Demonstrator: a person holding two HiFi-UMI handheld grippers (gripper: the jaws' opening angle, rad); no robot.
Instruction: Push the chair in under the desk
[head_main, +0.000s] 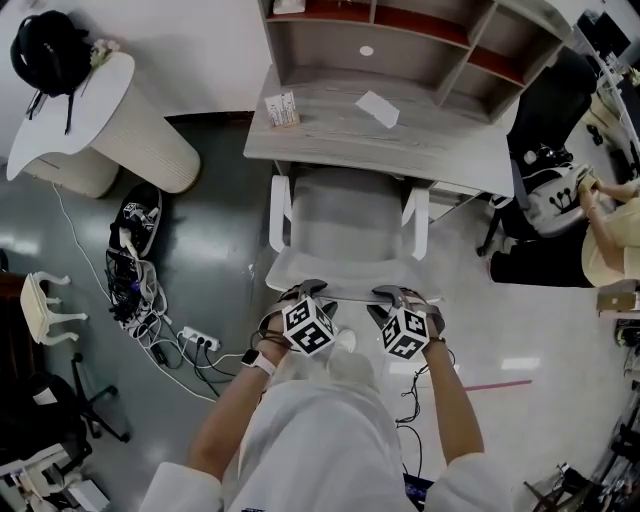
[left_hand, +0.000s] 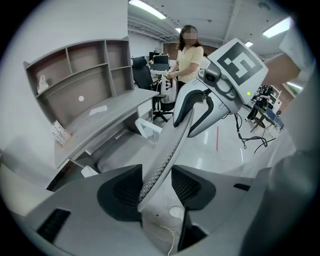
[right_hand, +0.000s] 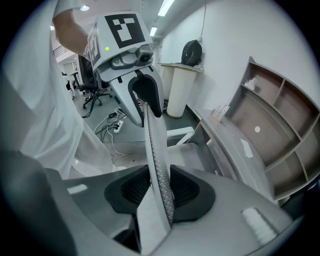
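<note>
The chair (head_main: 345, 215) is standing at twelve o'clock from the person, its seat front already tucking under the worktop (head_main: 440, 150) while its backrest (head_main: 350, 283) is sitting well clear of the edge. The backrest's top rim is running from nine to three o'clock, square across the push line. The left claw (head_main: 308, 290) is clamping on that rim toward nine o'clock, the mesh slanting between its pads. The right claw (head_main: 392, 295) is gripping the same rim toward three o'clock, pads pressing both faces. Neither hand is nearer, as both are sharing the rim evenly. The coming move is looking like a straight shove toward twelve o'clock, both arms driving together so the chair is not swinging toward either side panel.
</note>
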